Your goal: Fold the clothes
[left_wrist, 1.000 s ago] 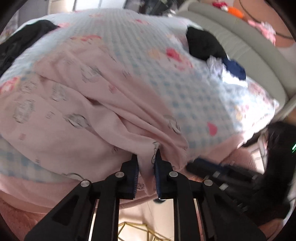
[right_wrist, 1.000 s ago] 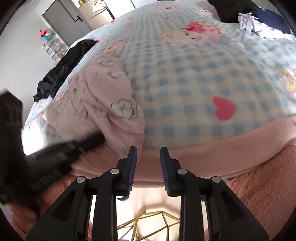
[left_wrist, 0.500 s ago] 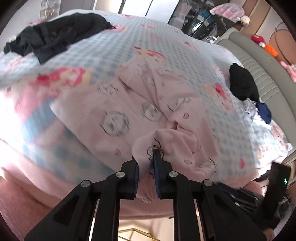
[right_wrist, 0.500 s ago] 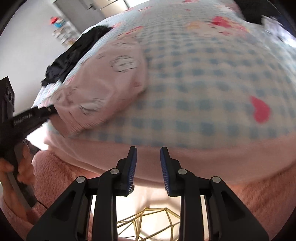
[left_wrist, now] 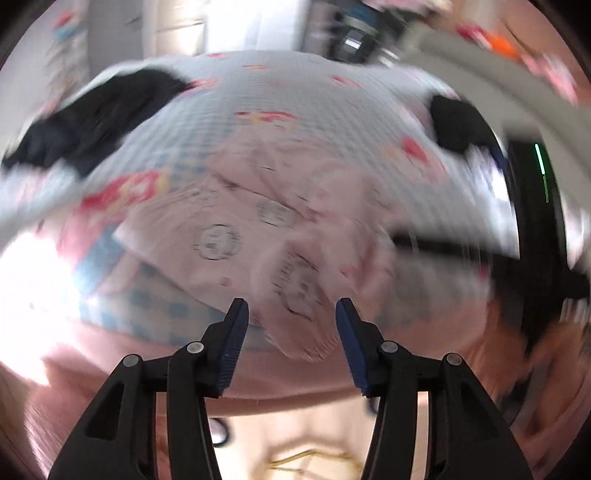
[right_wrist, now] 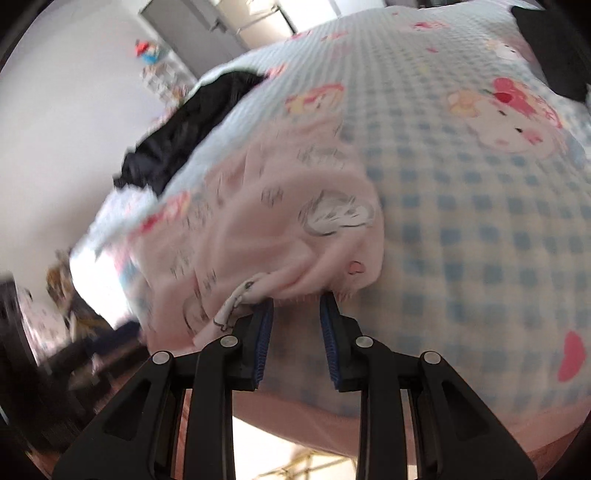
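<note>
A pale pink printed garment (left_wrist: 258, 225) lies bunched on the blue checked bedspread (left_wrist: 295, 96). My left gripper (left_wrist: 291, 314) is open, with its jaws wide apart just in front of the garment's near fold, holding nothing. In the right wrist view the same garment (right_wrist: 280, 221) lies at the bed's near edge. My right gripper (right_wrist: 295, 310) is open, its fingertips at the garment's lower hem, with the cloth just above the gap. The right gripper's black body shows blurred at the right of the left wrist view (left_wrist: 535, 229).
A black garment (left_wrist: 92, 114) lies on the far left of the bed and another dark one (left_wrist: 458, 122) at the far right. The black garment also shows in the right wrist view (right_wrist: 192, 125). A pink blanket edge (left_wrist: 295, 376) hangs below the bedspread. Grey cabinets (right_wrist: 207, 33) stand behind.
My left gripper has opened and let go of the pink garment's fold, which now lies on the bed. My right gripper has moved left up to the garment's hem.
</note>
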`<state>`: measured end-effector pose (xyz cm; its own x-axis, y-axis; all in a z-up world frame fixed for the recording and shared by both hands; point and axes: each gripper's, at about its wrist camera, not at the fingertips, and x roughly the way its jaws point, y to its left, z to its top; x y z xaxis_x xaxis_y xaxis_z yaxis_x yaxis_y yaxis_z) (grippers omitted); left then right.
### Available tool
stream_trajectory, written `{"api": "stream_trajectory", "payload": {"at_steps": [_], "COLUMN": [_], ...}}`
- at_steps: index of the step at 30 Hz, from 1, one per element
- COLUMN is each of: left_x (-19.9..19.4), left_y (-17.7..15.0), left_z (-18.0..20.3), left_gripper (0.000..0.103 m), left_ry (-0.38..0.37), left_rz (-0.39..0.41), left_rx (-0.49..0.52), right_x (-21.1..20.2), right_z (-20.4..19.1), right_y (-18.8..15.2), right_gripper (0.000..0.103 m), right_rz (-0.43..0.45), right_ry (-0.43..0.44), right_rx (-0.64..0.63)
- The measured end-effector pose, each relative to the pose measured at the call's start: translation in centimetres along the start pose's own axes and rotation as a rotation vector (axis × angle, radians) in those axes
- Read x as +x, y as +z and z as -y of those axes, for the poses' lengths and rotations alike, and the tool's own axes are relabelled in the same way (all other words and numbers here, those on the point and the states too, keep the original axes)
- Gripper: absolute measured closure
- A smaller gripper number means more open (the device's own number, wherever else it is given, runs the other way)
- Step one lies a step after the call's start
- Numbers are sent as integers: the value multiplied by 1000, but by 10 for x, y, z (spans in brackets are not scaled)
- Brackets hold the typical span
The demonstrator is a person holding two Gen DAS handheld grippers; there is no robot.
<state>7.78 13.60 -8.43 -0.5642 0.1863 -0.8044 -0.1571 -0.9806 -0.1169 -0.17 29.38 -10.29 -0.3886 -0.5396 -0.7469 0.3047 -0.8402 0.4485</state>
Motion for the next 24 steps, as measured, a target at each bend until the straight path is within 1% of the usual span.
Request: {"api": "stream_trajectory", "payload": {"at_steps": [1, 2, 5, 6, 7, 8, 9, 10, 12, 14, 17, 20, 22, 24], "left_x": [4, 11, 43, 52, 55, 59, 62, 63, 53, 42, 26, 11, 1, -6], "left_y": [-3, -4, -3, -3, -2, -1, 0, 2, 8, 14, 20, 13, 8, 3], "left_z": [8, 13, 22, 24, 23, 21, 20, 16, -4, -27, -49, -60, -64, -65], "left_gripper": [52, 52, 51, 51, 52, 63, 72, 81, 82, 84, 84, 84, 84, 83], "left_ry": [4, 9, 6, 12, 35, 58, 82, 87, 30, 10, 36, 9, -5, 13], "left_rz": [-9, -20, -83, -100, -102, -103, -105, -103, -77, -33, 20, 14, 24, 30], "left_rx": [54, 81, 102, 99, 87, 76, 64, 36, -90, -194, -226, -270, -283, -272], "right_x": [-3, -5, -12, -14, -18, -22, -25, -26, -26, -20, -2, 17, 23, 22], "right_z": [1, 1, 2, 2, 5, 9, 14, 18, 25, 27, 17, 5, -4, -7], "right_y": [1, 2, -2, -5, -9, -13, -17, -22, -34, -43, -41, -36, -24, -8], "right_gripper": [77, 77, 77, 77, 77, 77, 77, 77, 77, 77, 77, 77, 77, 77], "right_rz": [18, 26, 25, 27, 30, 30, 26, 15, -17, -50, -92, -132, -117, -80], "right_ry": [11, 20, 23, 19, 20, 21, 20, 6, -38, -71, -60, -41, -42, -15], "right_rx": [17, 26, 28, 31, 44, 63, 82, 84, 68, 51, 16, -21, -47, -30]}}
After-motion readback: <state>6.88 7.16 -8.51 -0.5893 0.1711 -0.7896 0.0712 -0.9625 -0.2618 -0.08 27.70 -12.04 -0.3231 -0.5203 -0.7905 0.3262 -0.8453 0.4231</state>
